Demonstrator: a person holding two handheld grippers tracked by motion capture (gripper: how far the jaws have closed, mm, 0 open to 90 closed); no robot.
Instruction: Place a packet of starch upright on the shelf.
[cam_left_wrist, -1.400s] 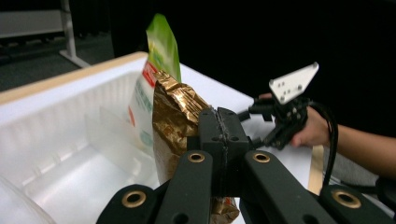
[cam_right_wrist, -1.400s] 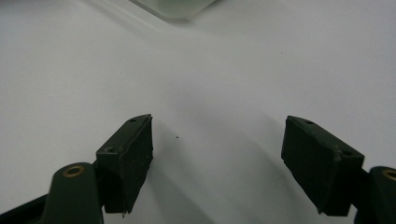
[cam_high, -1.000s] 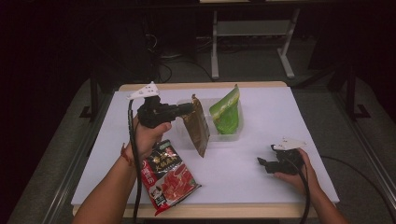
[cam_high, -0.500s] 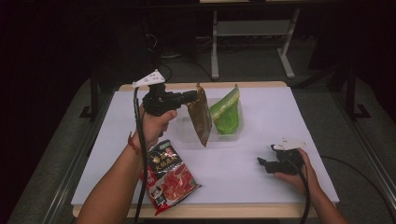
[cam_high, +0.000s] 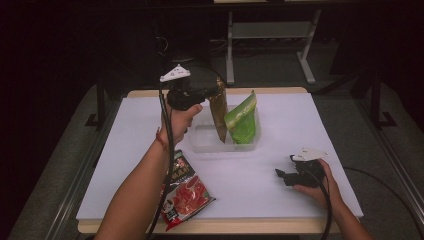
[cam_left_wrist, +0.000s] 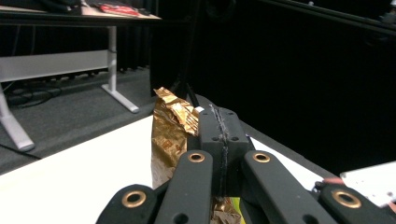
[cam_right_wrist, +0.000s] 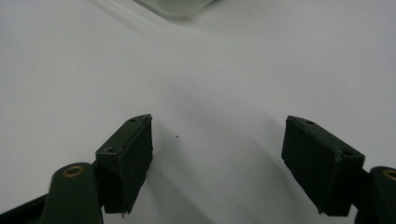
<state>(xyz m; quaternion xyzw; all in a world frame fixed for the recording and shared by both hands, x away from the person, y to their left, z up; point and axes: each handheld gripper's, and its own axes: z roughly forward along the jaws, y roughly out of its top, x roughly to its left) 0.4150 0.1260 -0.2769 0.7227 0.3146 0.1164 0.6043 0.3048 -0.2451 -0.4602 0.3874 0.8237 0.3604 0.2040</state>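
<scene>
While the gold foil pouch (cam_high: 219, 112) is hanging upright over the clear tray (cam_high: 202, 142), beside the green pouch (cam_high: 241, 120), the left hand-held gripper (cam_high: 212, 91) is pinching only its crumpled top edge. Foil may be slipping or tearing there, dropping the pouch outside the tray. The right hand-held gripper (cam_high: 281, 175) is resting open on the bench (cam_high: 300, 120).

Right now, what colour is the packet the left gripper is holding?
Gold-brown crinkled foil packet, pinched by the left gripper. The left gripper view shows it best.
</scene>
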